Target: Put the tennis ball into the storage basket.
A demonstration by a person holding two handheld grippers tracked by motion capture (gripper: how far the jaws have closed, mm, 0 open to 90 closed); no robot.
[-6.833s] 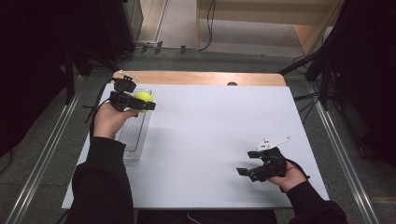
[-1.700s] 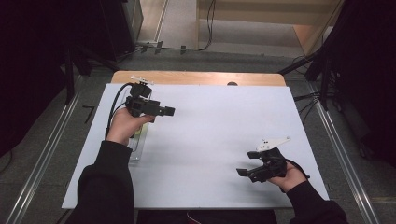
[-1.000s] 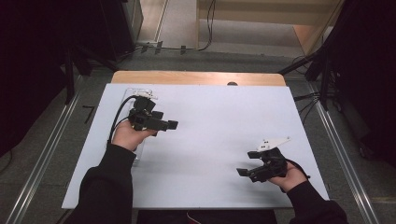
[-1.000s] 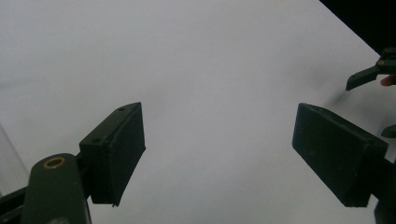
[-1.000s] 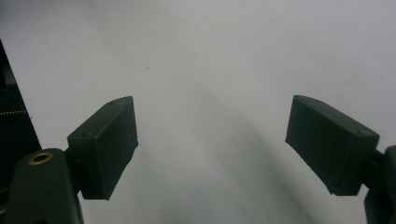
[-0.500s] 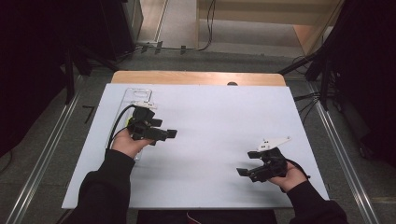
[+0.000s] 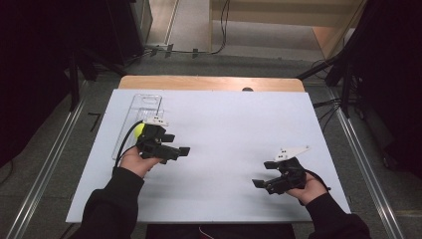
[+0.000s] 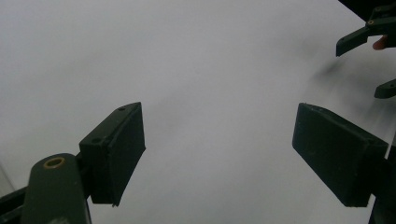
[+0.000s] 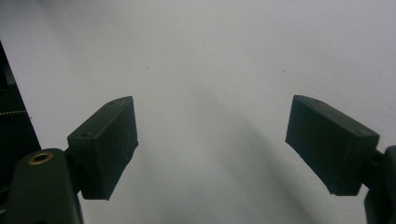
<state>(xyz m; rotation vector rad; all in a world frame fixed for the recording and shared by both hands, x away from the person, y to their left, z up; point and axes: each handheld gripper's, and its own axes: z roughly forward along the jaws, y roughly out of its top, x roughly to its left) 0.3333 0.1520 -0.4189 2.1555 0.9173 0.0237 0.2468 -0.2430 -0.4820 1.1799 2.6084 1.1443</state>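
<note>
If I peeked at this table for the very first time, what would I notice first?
Probably the bright yellow-green ball, peeking out just behind the left tool, over a clear plastic tray at the table's left side. Next you'd spot two black tools held in sleeved hands above a big plain white table, the right tool near the front right. Both tools have their jaws spread wide with nothing between them.
</note>
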